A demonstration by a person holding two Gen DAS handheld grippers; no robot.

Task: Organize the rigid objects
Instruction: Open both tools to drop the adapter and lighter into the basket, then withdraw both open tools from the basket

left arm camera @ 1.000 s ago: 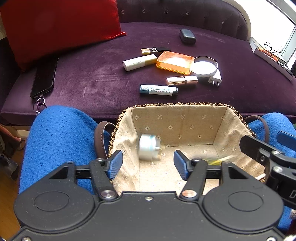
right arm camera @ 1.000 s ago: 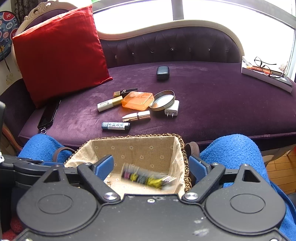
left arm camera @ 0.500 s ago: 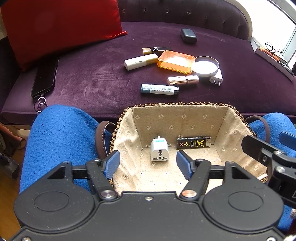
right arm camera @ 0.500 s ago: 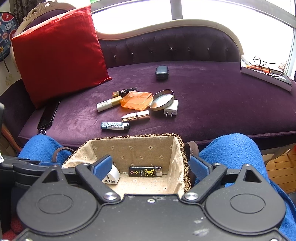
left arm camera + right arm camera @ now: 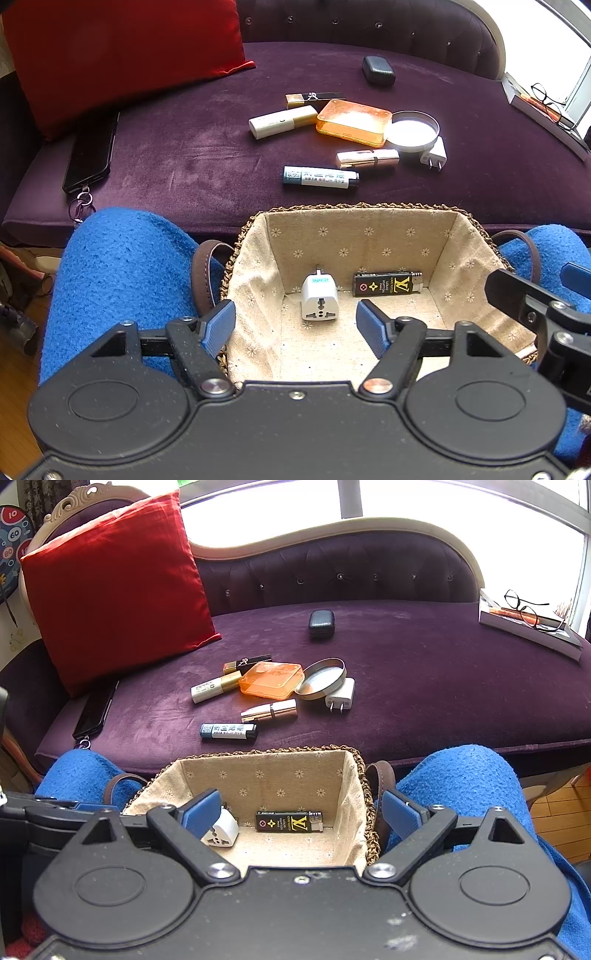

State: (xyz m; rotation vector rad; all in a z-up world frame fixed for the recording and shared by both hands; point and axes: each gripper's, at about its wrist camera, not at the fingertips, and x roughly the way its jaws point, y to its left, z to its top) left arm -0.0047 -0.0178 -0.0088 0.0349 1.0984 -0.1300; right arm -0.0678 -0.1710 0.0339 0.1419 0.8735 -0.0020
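Observation:
A fabric-lined woven basket (image 5: 369,236) (image 5: 354,786) rests on a person's blue-clad lap. On its floor lie a white travel adapter (image 5: 319,300) (image 5: 221,830) and a black lighter (image 5: 386,284) (image 5: 290,821). My left gripper (image 5: 297,328) hovers over the basket, its jaws opening with nothing between them. Over the same basket, my right gripper (image 5: 301,812) has its jaws opening wide and holds nothing. On the purple couch lie a dark lip balm tube (image 5: 320,177) (image 5: 229,732), a rose-gold lipstick (image 5: 367,158) (image 5: 269,710), an orange case (image 5: 354,119) (image 5: 271,679), a round tin (image 5: 413,131) (image 5: 323,678) and a white charger (image 5: 434,154) (image 5: 340,696).
A white-and-gold tube (image 5: 282,121), a black-gold lipstick (image 5: 314,98) and a dark pouch (image 5: 378,70) lie farther back. A phone (image 5: 92,151) lies beside the red cushion (image 5: 110,587). Glasses on a book (image 5: 528,618) sit at the couch's right end.
The adapter and the lighter fell blurred into the basket and now lie still on its floor. Both grippers' jaws have spread wider.

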